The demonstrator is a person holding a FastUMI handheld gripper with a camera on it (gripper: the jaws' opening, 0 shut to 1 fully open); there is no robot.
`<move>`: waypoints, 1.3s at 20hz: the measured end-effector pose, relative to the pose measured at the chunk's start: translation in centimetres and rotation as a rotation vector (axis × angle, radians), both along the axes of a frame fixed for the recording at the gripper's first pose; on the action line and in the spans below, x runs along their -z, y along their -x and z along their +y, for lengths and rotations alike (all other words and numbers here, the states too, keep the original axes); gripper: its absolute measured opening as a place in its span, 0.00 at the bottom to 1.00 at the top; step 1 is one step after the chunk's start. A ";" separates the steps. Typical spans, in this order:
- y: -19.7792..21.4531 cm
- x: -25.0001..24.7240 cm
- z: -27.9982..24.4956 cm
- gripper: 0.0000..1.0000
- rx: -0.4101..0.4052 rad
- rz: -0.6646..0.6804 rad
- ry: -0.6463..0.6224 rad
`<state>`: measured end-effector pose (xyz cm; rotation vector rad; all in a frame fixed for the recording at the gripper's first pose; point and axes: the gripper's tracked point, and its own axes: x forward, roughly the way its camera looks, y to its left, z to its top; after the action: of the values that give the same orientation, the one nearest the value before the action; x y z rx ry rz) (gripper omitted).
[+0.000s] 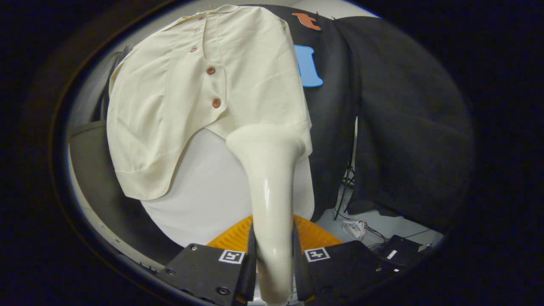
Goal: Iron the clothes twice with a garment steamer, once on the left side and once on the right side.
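Two fingers of the tongs are clamped on the handle of a cream garment steamer, one on each side of it, with a square marker on top of each finger. Gripper view: the steamer runs straight ahead from between the fingers, and its widened head meets the lower hem of a cream shirt, on the side of the shirt right of the buttons. The shirt hangs beyond the fingers, its front closed by a row of reddish-brown buttons, its curved hem loose below. Behind the shirt and the steamer stands a white panel. An orange ribbed piece lies just ahead of the fingers, under the handle. Cables and a small black box lie on the floor beside the dark cloth wall.
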<state>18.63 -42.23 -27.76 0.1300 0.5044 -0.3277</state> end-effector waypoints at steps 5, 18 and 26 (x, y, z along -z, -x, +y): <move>2.4 -2.2 3.4 0.37 0.018 0.050 0.051; 10.3 -11.7 17.9 0.37 0.037 -0.037 0.176; 11.8 -15.2 24.1 0.37 0.008 -0.082 0.232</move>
<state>6.88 -18.12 -12.52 -0.0794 0.3813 -0.3851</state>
